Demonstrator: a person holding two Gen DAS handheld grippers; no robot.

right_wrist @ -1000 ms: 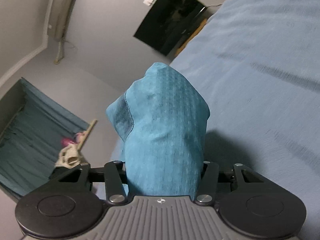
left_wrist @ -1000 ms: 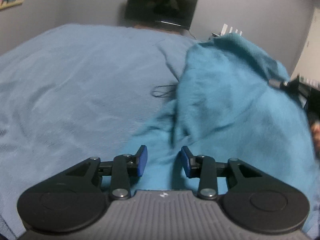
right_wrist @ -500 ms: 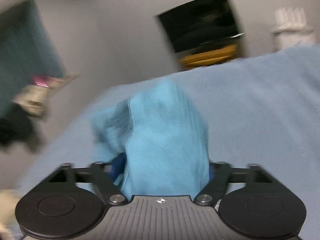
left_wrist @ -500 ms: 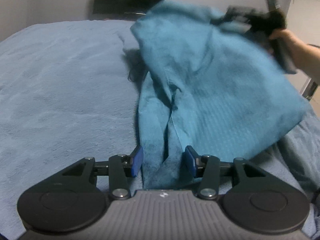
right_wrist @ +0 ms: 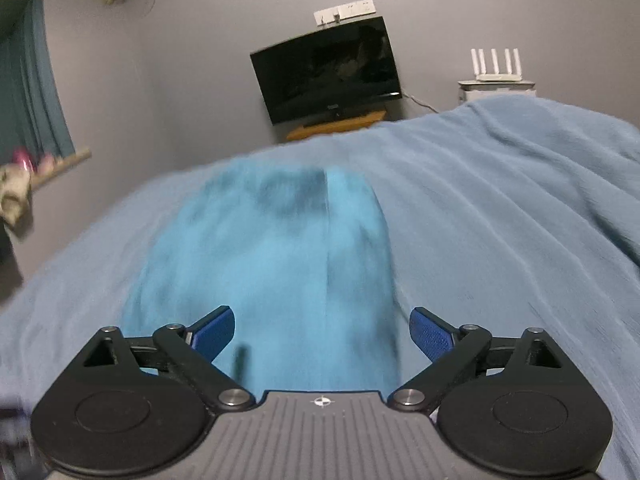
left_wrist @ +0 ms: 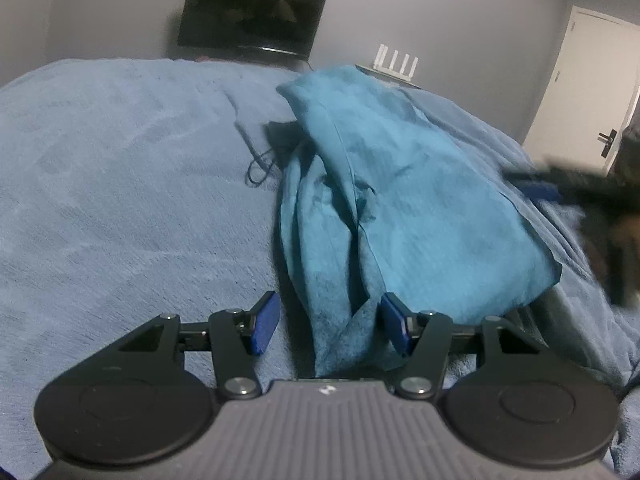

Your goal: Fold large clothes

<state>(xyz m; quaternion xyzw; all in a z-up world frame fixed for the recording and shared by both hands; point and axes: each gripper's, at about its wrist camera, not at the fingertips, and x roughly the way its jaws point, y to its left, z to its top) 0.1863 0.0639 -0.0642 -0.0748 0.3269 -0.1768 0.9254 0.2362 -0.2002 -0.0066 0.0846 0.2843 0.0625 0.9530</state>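
On the blue bedspread, the teal garment lies in a rumpled heap, its long axis running from my left gripper away toward the wall-mounted television, near end bunched between the pads. My left gripper stands wide, blue pads apart with cloth lying loose between them, touching neither that I can tell. My right gripper is likewise spread wide, the garment blurred beneath and ahead of it, resting on the bedspread. Half a second ago that right claw was clamped on the cloth and held it aloft; now the fabric has dropped flat onto the bed and both claws have let go. A dark cable loops beside the garment's left edge.
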